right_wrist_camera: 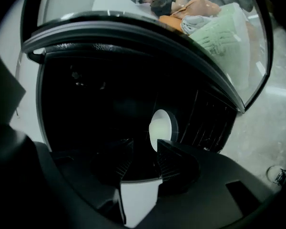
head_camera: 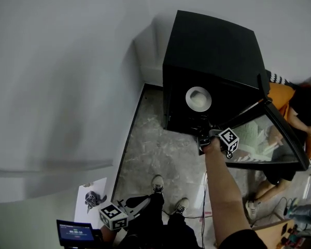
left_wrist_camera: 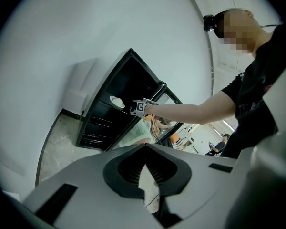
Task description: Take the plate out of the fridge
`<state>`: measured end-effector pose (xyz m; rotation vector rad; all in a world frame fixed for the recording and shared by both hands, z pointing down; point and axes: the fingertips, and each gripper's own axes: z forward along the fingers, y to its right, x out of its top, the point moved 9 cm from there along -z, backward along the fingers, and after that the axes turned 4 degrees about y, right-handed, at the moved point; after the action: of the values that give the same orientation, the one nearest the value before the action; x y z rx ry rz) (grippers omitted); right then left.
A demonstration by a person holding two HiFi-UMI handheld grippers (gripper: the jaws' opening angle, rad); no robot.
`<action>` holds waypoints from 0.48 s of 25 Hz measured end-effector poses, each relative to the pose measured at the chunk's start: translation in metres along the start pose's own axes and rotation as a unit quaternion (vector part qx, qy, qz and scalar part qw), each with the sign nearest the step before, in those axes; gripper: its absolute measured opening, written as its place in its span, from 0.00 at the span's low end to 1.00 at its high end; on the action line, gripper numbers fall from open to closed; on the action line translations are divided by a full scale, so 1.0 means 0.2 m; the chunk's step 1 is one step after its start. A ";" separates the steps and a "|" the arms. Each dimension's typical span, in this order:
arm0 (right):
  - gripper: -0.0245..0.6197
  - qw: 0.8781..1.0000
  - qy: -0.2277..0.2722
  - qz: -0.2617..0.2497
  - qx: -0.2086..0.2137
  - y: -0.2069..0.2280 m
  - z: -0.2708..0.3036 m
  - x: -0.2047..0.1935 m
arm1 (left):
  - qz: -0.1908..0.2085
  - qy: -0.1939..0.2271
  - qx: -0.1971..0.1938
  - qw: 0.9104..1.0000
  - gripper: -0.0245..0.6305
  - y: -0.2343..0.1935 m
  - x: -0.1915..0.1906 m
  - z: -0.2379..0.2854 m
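Note:
A black fridge (head_camera: 212,51) stands in the corner with its glass door (head_camera: 264,139) swung out to the right. A white plate (head_camera: 198,98) lies on a shelf inside and also shows as the plate (right_wrist_camera: 159,128) and the plate (left_wrist_camera: 117,100). My right gripper (head_camera: 203,139) is at the fridge's opening, just below and in front of the plate. In the right gripper view the right gripper (right_wrist_camera: 143,147) has its jaws apart with nothing between them, the plate beyond the tips. My left gripper (head_camera: 137,205) hangs low by my legs; in the left gripper view the left gripper (left_wrist_camera: 145,149) is shut and holds nothing.
Wire shelves (right_wrist_camera: 209,123) fill the fridge's lower part. A person (head_camera: 300,113) sits on the floor behind the open door. A sheet of paper (head_camera: 90,198) and a small screen (head_camera: 75,231) lie at the lower left. Cables (head_camera: 202,201) trail over the stone floor by my shoes (head_camera: 158,183).

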<state>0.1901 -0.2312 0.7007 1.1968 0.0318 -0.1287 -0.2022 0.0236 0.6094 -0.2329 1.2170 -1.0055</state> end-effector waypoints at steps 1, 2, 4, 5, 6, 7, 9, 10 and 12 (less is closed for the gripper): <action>0.25 1.000 -0.002 -0.003 -0.008 0.01 0.04 0.00 | -0.006 -0.001 0.000 1.000 0.05 -0.01 -0.01 0.01; 0.25 1.000 -0.003 -0.004 -0.015 0.02 0.07 0.00 | -0.011 -0.003 0.001 1.000 0.05 -0.03 -0.02 0.01; 0.25 1.000 -0.002 -0.003 -0.029 0.04 0.16 0.00 | -0.016 -0.007 0.004 1.000 0.05 -0.08 -0.02 0.01; 0.25 0.999 0.000 -0.001 -0.036 0.05 0.21 0.00 | -0.016 -0.008 0.004 1.000 0.05 -0.11 -0.02 0.02; 0.25 0.999 0.003 0.001 -0.041 0.06 0.25 -0.01 | -0.017 -0.008 0.005 1.000 0.05 -0.14 -0.02 0.02; 0.25 0.999 0.006 0.002 -0.047 0.07 0.29 -0.01 | -0.018 -0.008 0.006 1.000 0.05 -0.17 -0.02 0.01; 0.25 0.998 0.011 0.003 -0.056 0.08 0.35 -0.02 | -0.022 -0.009 0.011 1.000 0.05 -0.21 -0.02 0.00; 0.25 0.998 0.013 0.004 -0.062 0.09 0.36 -0.02 | -0.022 -0.009 0.012 1.000 0.05 -0.21 -0.02 -0.01; 0.25 0.997 0.017 0.007 -0.074 0.10 0.37 -0.01 | -0.020 -0.010 0.016 1.000 0.05 -0.21 -0.02 -0.02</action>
<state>0.1878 -0.2919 0.7463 1.0513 0.0624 -0.0920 -0.2271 0.0042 0.6367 -0.2433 1.1813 -1.0540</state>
